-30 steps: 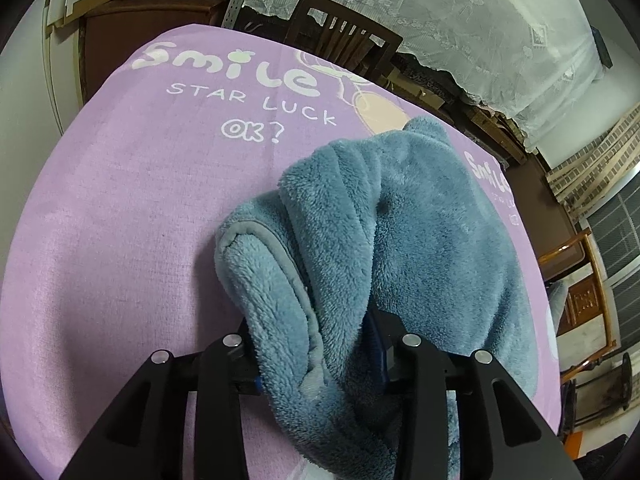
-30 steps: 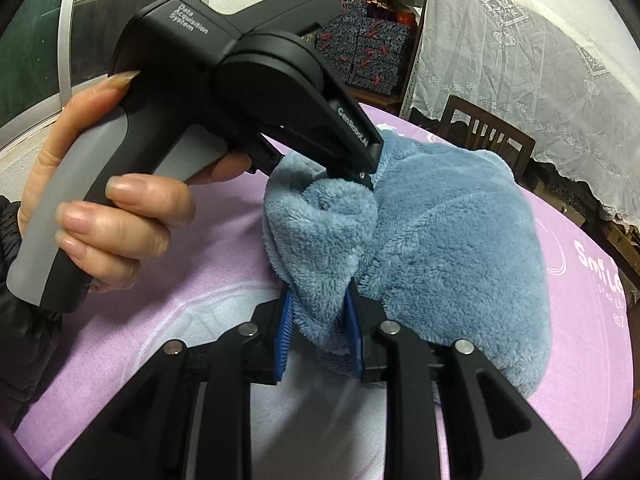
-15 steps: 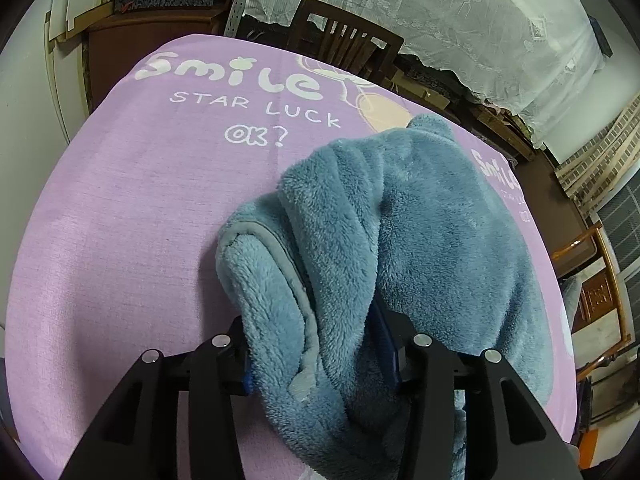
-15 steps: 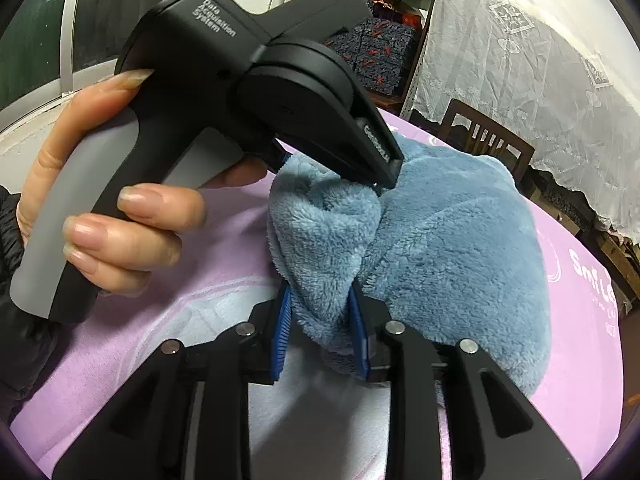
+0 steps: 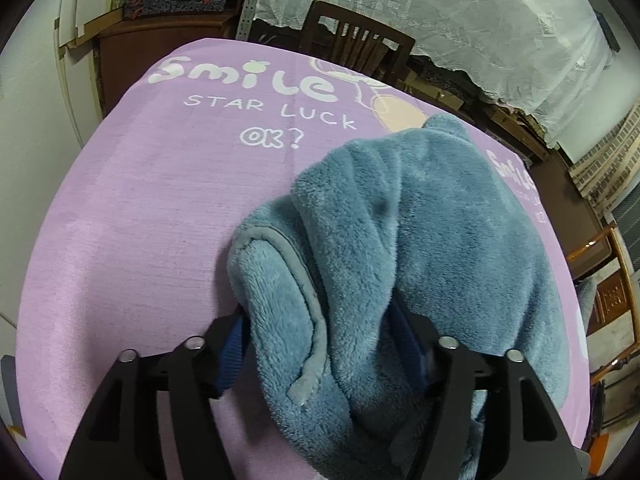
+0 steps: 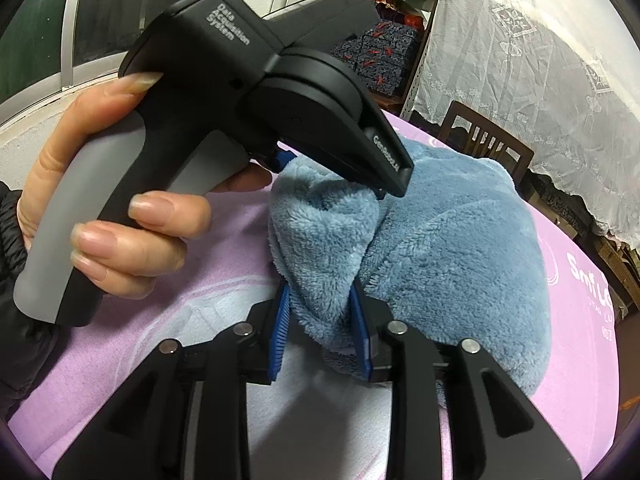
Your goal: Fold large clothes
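A fluffy blue-grey fleece garment (image 5: pixel 420 240) lies bunched on the purple tablecloth (image 5: pixel 160 208). My left gripper (image 5: pixel 324 344) has a thick fold with a grey hem between its blue pads, jaws set wide around it. In the right wrist view the same garment (image 6: pixel 448 256) shows, and my right gripper (image 6: pixel 320 320) is shut on a rolled fold of it. The left gripper's black body (image 6: pixel 256 92), held by a hand, sits just above and left of that fold. Both grips are close together at the garment's near edge.
The tablecloth carries white "Smile STAR LUCK OK?" print (image 5: pixel 256 92). A dark wooden chair (image 5: pixel 356 48) stands at the far table edge, with a lace curtain (image 5: pixel 460 8) behind. Another wooden chair (image 5: pixel 612 292) is at the right. A window (image 6: pixel 48 32) is at left.
Both grippers have kept hold of the fleece folds. The left gripper's body has shifted slightly right and down toward the garment in the right wrist view. The garment has barely moved.
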The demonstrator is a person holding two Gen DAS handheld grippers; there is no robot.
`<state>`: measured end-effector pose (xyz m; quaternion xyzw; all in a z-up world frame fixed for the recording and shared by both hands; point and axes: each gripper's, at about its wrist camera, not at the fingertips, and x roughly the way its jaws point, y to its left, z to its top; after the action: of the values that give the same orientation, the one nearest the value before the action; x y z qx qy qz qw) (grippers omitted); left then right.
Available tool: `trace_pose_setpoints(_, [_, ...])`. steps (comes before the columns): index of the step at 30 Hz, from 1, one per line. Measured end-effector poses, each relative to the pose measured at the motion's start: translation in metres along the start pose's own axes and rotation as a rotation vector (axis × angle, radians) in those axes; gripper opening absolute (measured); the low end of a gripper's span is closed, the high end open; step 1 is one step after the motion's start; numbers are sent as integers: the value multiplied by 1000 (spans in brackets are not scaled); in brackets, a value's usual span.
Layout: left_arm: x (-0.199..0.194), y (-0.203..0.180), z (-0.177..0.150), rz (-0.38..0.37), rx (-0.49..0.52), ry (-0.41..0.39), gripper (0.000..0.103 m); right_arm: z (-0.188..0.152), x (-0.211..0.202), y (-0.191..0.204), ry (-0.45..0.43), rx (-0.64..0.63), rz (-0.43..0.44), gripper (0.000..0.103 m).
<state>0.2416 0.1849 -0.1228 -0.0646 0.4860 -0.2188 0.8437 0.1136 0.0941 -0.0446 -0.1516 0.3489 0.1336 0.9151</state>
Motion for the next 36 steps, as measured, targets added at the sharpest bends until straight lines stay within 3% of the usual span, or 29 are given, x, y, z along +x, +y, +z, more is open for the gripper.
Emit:
trace_pose_setpoints(5, [-1, 7, 1, 10, -30, 14, 86, -1, -1, 6, 6, -35, -9, 40])
trace_pose_setpoints(10, [-10, 21, 3, -37, -81, 33, 86, -7, -9, 13, 21, -88, -18, 48])
trace_pose_setpoints(15, [-40, 26, 5, 21, -90, -37, 85, -20, -33, 8, 53, -55, 36, 61])
trace_pose_setpoints(18, [-59, 17, 5, 40, -57, -83, 84, -36, -47, -1, 79, -15, 44, 61])
trace_pose_setpoints(23, [-93, -19, 0, 3, 33, -175, 84, -52, -82, -26, 40, 66, 76, 54])
trace_pose_setpoints(28, [-113, -59, -11, -49, 129, -258, 84, -38, -116, -66, -55, 204, 116, 40])
trace_pose_setpoints(32, [-102, -68, -15, -46, 150, -265, 84, -10, -116, -94, -85, 263, 74, 30])
trace_pose_setpoints(36, [-75, -62, -16, -48, 135, -212, 84, 21, -86, -119, -81, 317, 65, 25])
